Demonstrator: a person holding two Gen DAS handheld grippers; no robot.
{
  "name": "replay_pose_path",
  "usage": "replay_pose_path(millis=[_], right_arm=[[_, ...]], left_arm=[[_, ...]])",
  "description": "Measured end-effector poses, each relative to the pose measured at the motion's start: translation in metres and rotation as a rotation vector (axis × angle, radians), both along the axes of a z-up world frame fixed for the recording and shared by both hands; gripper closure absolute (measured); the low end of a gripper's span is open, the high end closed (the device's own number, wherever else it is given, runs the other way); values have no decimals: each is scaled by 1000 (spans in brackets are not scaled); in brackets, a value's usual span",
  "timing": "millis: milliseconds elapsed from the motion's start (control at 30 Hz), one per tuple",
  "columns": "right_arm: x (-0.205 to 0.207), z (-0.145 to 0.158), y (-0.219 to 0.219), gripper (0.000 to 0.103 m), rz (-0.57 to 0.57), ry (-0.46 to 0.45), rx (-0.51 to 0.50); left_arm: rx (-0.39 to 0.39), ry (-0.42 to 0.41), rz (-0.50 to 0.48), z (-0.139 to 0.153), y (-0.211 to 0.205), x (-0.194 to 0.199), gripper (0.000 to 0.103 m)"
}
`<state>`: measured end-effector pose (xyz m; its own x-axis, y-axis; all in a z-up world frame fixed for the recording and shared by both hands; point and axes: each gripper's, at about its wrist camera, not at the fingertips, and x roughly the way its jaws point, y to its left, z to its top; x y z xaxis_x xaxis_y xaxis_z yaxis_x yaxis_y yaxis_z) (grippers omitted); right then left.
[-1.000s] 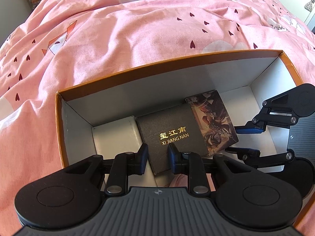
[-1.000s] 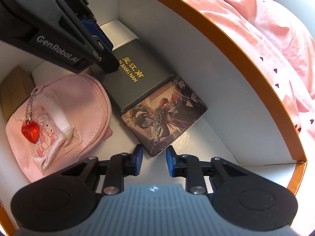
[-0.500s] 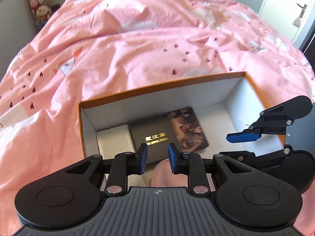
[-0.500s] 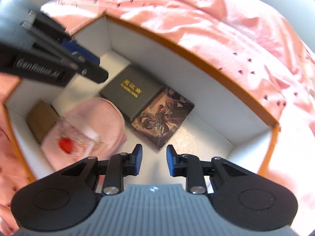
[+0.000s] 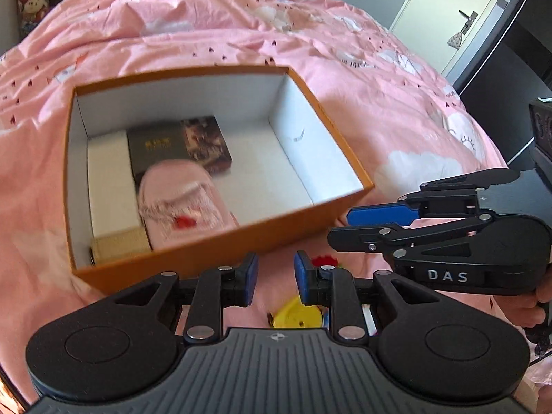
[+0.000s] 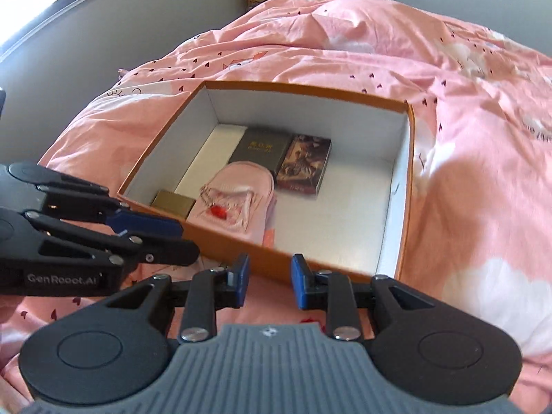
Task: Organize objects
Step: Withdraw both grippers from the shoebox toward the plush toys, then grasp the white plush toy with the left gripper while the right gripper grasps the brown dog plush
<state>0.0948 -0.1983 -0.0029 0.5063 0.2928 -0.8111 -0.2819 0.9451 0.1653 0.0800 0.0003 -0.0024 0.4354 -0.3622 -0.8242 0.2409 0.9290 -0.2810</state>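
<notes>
on the pink bed [image 5: 345, 69] the orange box [image 5: 220, 252] sits open, now seen whole from above; a second ago both cameras were down inside it, close on the contents. both tongs have pulled up and back out past the near wall. left tongs [image 5: 275, 277] hang over the bedding just outside the box, gap narrow, nothing between the blue pads, same width as before. right tongs [image 6: 267, 281] also outside the near edge, narrow gap, empty, and rolled since the earlier frame: the box now reads level in their view instead of skewed. contents unchanged in place: black booklet with gold lettering [image 6: 258, 148] against the far wall, illustrated card box [image 6: 303, 164] touching its right side, pink pouch [image 6: 234, 200] with a red heart charm [image 6: 217, 211] in front of the booklet, small tan box [image 6: 172, 201] in the near left corner. newly in view under the left tongs: a yellow object [image 5: 298, 315] and a red one [image 5: 322, 260] on the bedding, both blurred, can't tell what they are.
</notes>
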Motion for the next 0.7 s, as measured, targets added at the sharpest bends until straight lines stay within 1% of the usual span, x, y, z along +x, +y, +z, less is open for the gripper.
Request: replay_pose_path(millis=[100,167,233,300,333,400,433,500,600,700], right_arm=[[-24,-16,-2,75,-43,48,15],[-36,-26,-3,74,-70,75,8],[-50,-32,-6,74,-100,94,-2],[-61,-38,-10,71,-134,123,2],[-65,-41,-13,67,-150,139,10],[-71,-47,-19,66,-177,176,25],[-73,-50,-21,66,-188,195,29],[-77,-56,-28,65,-208,233,55],[-79,-64,-38,64,-219,293,122],[-78,-71,-43,62,-229,328,139]], left_arm=[[-3,95,9,-22,-3,-11,74],[-23,176,-12,-38,-7,-19,72],[-36,226,-21,-51,-9,-25,71],[-37,258,-21,-61,-10,-30,67],[-47,274,-14,-65,-10,-32,65],[-79,289,5,-69,-6,-34,52],[-109,304,12,-72,-3,-35,48],[-162,337,16,-76,2,-33,45],[-203,386,21,-84,6,-31,43],[-241,434,20,-93,8,-29,40]])
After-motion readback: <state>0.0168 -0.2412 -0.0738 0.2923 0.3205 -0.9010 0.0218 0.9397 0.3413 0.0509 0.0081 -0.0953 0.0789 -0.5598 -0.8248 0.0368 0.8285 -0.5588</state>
